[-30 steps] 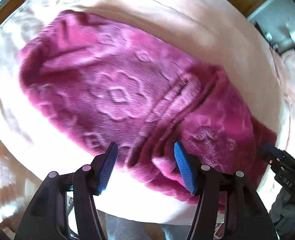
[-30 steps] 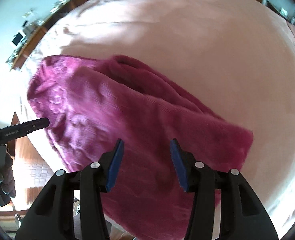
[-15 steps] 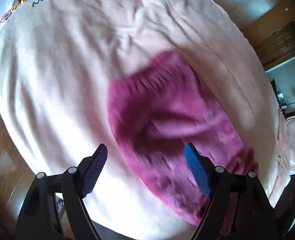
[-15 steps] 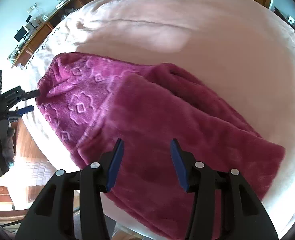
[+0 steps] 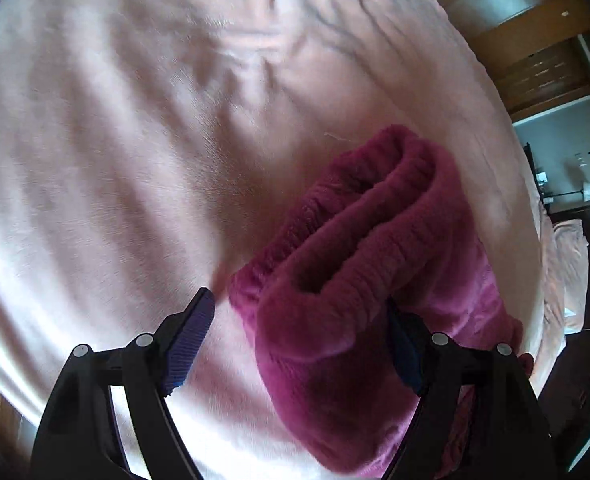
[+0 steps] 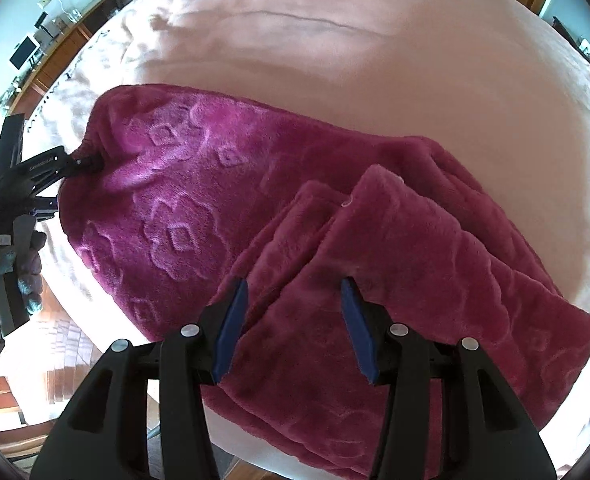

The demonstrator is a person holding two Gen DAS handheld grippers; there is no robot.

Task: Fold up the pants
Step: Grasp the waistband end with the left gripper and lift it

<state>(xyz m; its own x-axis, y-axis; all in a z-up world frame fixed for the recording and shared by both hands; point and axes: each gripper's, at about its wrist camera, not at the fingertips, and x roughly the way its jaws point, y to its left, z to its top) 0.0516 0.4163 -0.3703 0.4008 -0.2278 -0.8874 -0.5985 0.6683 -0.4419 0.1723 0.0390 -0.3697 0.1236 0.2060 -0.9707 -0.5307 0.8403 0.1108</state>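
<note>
Nearest in the right wrist view, the right gripper [image 6: 293, 322] is held with its jaws spread wide above the folded leg ends of the magenta fleece pants [image 6: 279, 220], nothing between the blue pads [image 6: 229, 330]. The pants are laid across the pink bedspread [image 6: 375, 60], embossed flower pattern upward. Farther off, at the waistband [image 5: 347, 236], the left gripper [image 5: 299, 340] is seen with its jaws parted wide, the elastic edge bunched between them against the right pad; a firm grip cannot be told. A wooden cabinet [image 6: 55, 56] stands beyond the bed.
</note>
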